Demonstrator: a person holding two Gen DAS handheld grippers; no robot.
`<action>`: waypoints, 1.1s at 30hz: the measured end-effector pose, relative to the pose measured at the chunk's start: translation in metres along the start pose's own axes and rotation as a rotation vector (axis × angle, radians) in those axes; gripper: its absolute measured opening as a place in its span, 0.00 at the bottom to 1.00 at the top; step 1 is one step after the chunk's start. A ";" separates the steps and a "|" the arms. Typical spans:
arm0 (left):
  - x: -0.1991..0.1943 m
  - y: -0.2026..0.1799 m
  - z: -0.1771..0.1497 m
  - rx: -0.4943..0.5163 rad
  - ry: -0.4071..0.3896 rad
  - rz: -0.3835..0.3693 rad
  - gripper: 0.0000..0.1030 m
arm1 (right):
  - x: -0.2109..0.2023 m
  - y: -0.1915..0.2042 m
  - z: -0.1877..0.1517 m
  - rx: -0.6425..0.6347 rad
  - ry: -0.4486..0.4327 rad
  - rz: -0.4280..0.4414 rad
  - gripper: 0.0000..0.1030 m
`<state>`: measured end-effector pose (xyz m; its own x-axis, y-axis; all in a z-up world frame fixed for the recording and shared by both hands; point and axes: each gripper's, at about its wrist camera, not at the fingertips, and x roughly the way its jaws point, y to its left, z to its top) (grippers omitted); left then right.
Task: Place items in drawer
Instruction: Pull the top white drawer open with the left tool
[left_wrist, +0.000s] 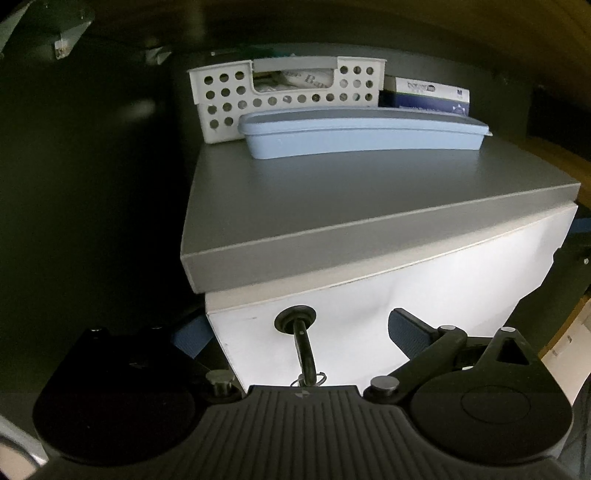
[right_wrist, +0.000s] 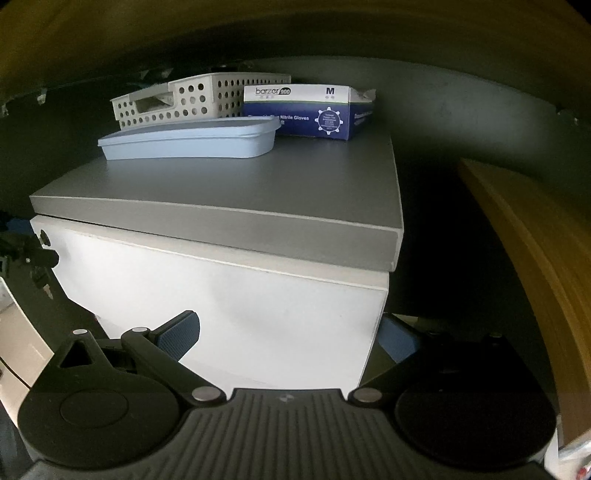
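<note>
Dark surroundings; basket (left_wrist: 229, 99) contents perhaps bags

The white drawer front (right_wrist: 229, 295) is sitting shut under the grey cabinet top, spanning the space ahead of both pairs of fingers. Beyond the fingertips, a lidded pale-blue container (right_wrist: 188, 142) is lying flat on top, with a perforated white basket (left_wrist: 284, 92) and a box of nitrile gloves (right_wrist: 310, 110) standing upright behind it.

Key (left_wrist: 303, 347), dark, in round black lock (left_wrist: 295, 319): directly ahead, between the left jaws.
Board (right_wrist: 524, 236), yellow-brown wood: right of the right jaws.
Wall (right_wrist: 461, 107), dark: far ahead.
</note>
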<state>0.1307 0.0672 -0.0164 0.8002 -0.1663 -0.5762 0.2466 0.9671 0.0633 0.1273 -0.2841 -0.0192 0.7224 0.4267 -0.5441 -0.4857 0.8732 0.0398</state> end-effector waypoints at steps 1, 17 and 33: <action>-0.002 0.000 -0.001 -0.001 0.000 -0.001 0.98 | -0.002 0.000 -0.001 0.002 0.000 0.001 1.00; -0.037 -0.010 -0.024 -0.019 0.007 0.001 0.98 | -0.035 0.013 -0.022 0.042 0.008 -0.001 1.00; -0.079 -0.025 -0.051 -0.031 0.013 0.009 0.98 | -0.073 0.031 -0.046 0.047 0.034 -0.016 1.00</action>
<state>0.0332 0.0659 -0.0137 0.7951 -0.1548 -0.5864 0.2218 0.9741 0.0435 0.0374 -0.2993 -0.0169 0.7126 0.4049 -0.5729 -0.4500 0.8903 0.0694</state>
